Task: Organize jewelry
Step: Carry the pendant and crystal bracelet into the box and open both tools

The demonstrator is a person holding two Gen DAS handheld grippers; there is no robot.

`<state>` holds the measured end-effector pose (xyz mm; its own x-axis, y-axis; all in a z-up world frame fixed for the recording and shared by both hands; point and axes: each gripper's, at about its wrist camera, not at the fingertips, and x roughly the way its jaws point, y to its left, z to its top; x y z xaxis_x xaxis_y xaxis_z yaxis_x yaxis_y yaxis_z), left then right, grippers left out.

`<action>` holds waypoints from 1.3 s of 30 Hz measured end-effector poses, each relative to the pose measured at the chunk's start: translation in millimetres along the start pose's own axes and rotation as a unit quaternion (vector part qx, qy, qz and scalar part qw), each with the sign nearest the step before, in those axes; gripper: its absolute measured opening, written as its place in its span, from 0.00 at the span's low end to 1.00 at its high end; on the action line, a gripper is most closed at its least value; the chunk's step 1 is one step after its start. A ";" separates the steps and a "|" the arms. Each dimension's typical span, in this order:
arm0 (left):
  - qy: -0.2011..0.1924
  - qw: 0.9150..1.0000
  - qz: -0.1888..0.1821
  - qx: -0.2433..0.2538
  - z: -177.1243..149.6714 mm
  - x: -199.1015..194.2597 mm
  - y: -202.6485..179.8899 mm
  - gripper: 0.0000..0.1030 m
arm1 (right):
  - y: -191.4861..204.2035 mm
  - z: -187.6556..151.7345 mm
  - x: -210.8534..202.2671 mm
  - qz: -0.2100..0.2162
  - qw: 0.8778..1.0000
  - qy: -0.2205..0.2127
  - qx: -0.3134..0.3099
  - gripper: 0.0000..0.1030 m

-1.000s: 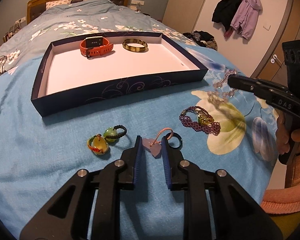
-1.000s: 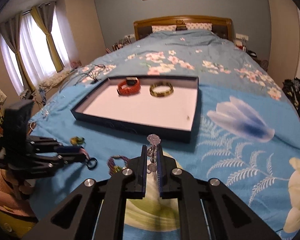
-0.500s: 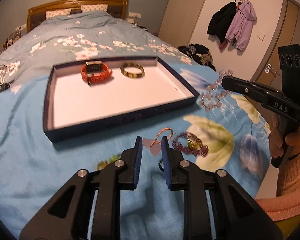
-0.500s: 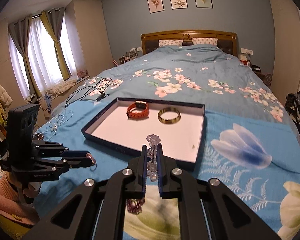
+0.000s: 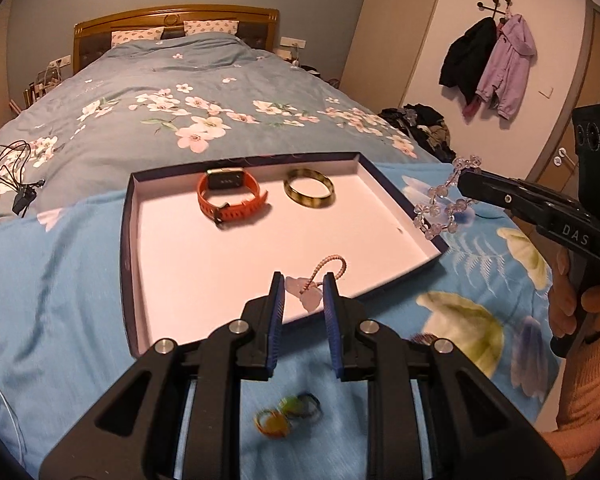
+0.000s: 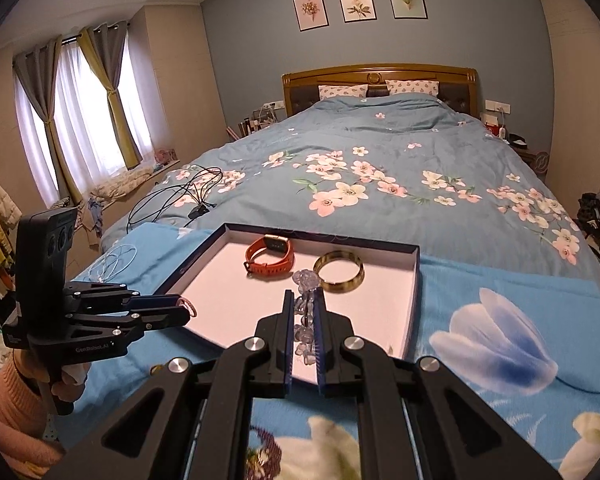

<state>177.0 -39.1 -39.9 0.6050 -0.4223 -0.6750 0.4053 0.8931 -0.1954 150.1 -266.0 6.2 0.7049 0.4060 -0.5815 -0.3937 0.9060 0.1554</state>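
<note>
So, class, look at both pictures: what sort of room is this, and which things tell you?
Most likely a home bedroom. A large bed with a wooden headboard fills it, curtains frame the window, and coats hang on wall hooks.

So the tray (image 5: 128, 248) sits on the bed (image 5: 60, 280), with the watch (image 5: 230, 196) and the bangle (image 5: 309, 194) side by side at its far end, watch on the left. Two rings (image 5: 288, 414) lie on the bed in front of the tray, and cables (image 6: 180, 194) are off to its left, further back.
</note>
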 end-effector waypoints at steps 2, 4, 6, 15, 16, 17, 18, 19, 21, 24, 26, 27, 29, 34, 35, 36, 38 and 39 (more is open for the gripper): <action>0.000 1.000 0.006 0.001 4.2 4.5 2.6 0.19 | -1.7 4.2 10.1 0.000 1.000 0.004 0.002 0.07; 0.003 1.000 0.007 -0.003 9.5 10.5 6.8 0.19 | -1.8 6.5 19.4 -0.003 1.000 0.008 0.001 0.07; 0.006 1.000 0.009 -0.007 12.2 15.8 10.5 0.19 | -2.0 8.2 28.8 -0.003 1.000 0.014 0.002 0.07; 0.026 0.999 0.017 -0.022 24.7 43.8 25.8 0.19 | -3.9 15.1 72.0 0.009 0.999 0.040 0.012 0.07; 0.029 0.999 0.017 -0.022 26.1 46.8 26.5 0.19 | -3.5 14.6 75.3 0.009 0.999 0.042 0.012 0.07; 0.030 0.999 0.018 -0.022 26.9 49.1 26.9 0.19 | -3.2 15.1 79.8 0.009 0.999 0.045 0.012 0.07; 0.032 0.999 0.022 -0.021 28.3 52.6 27.9 0.19 | -3.4 15.8 82.4 0.011 0.999 0.047 0.013 0.07; 0.034 0.999 0.023 -0.021 29.9 55.7 28.6 0.19 | -4.1 16.9 86.2 0.016 0.999 0.048 0.015 0.07; 0.037 0.999 0.026 -0.023 32.2 60.9 30.7 0.19 | -2.9 18.5 92.9 0.020 0.998 0.051 0.015 0.07; 0.041 0.998 0.032 -0.023 34.0 68.0 33.2 0.19 | -2.8 19.8 102.8 0.023 0.998 0.058 0.015 0.07; 0.046 0.998 0.033 -0.024 34.2 72.8 34.9 0.19 | -4.3 19.4 109.2 0.019 0.997 0.067 0.012 0.07; 0.049 0.998 0.036 -0.025 33.9 75.6 35.9 0.19 | -5.5 18.3 113.1 0.018 0.997 0.073 0.012 0.07; 0.055 0.997 0.038 -0.028 32.7 79.8 38.4 0.19 | -7.8 16.4 117.4 0.016 0.996 0.082 0.012 0.07; 0.064 0.996 0.042 -0.035 30.6 88.0 43.8 0.19 | -11.0 9.9 127.0 -0.001 0.995 0.101 0.004 0.08; 0.065 0.996 0.043 -0.037 30.9 89.5 44.0 0.19 | -11.0 8.9 128.1 -0.003 0.995 0.103 0.001 0.08; 0.066 0.996 0.042 -0.037 30.8 90.8 44.5 0.19 | -11.0 8.2 129.5 -0.004 0.994 0.106 -0.001 0.08; 0.068 0.996 0.044 -0.039 30.4 92.8 46.3 0.19 | -11.5 7.1 131.1 -0.013 0.994 0.110 -0.006 0.08; 0.069 0.996 0.044 -0.039 30.2 93.8 46.4 0.20 | -11.7 6.7 132.6 -0.015 0.993 0.113 -0.009 0.08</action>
<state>273.3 -41.9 -90.7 0.5337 -0.3213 -0.7823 0.2972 0.9373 -0.1821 252.2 -222.0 -67.4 0.5673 0.3395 -0.7503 -0.3862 0.9144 0.1217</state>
